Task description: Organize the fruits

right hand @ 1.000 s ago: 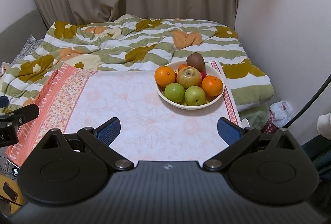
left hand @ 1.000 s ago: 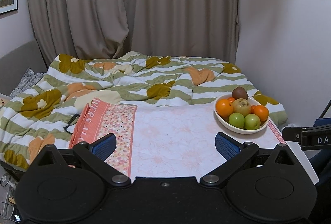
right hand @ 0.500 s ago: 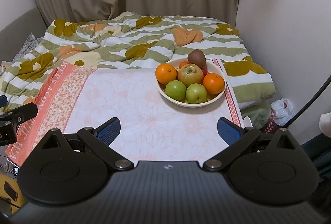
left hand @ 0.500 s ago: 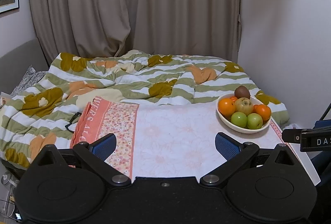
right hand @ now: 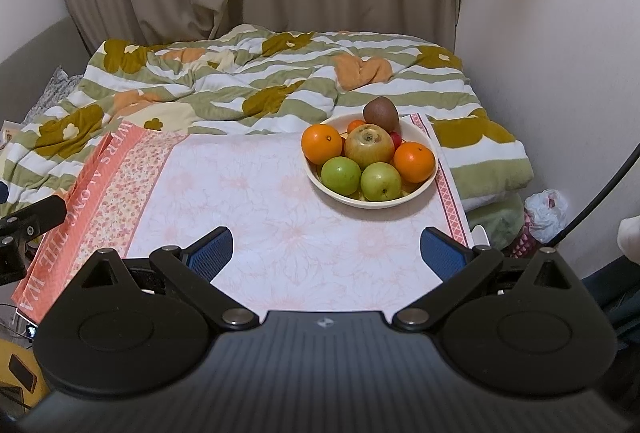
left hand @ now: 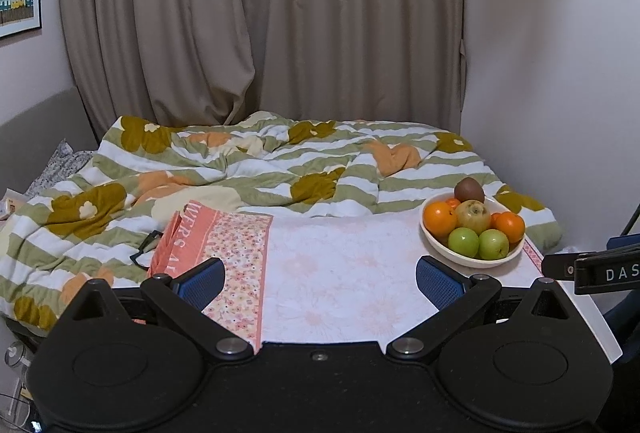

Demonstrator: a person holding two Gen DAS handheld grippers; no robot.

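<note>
A cream bowl [right hand: 423,131] full of fruit sits at the far right of a table covered with a pink floral cloth [right hand: 256,201]. It holds two oranges [right hand: 321,143], two green apples [right hand: 341,175], a yellow-brown apple [right hand: 369,146], a kiwi [right hand: 381,114] and small red fruit. The bowl also shows in the left wrist view [left hand: 460,256]. My right gripper [right hand: 326,253] is open and empty, hovering over the near table edge, short of the bowl. My left gripper [left hand: 319,277] is open and empty over the table's near left part.
A bed with a striped floral duvet [right hand: 240,81] lies right behind the table. Curtains [left hand: 256,17] hang at the back and a wall closes the right side. A plastic bag [right hand: 546,207] lies on the floor at right. Black glasses [left hand: 145,247] rest on the duvet at left.
Both grippers have tilted slightly, so the table and bowl sit a little lower in each view. The jaws stay open and the fruit has not moved.
</note>
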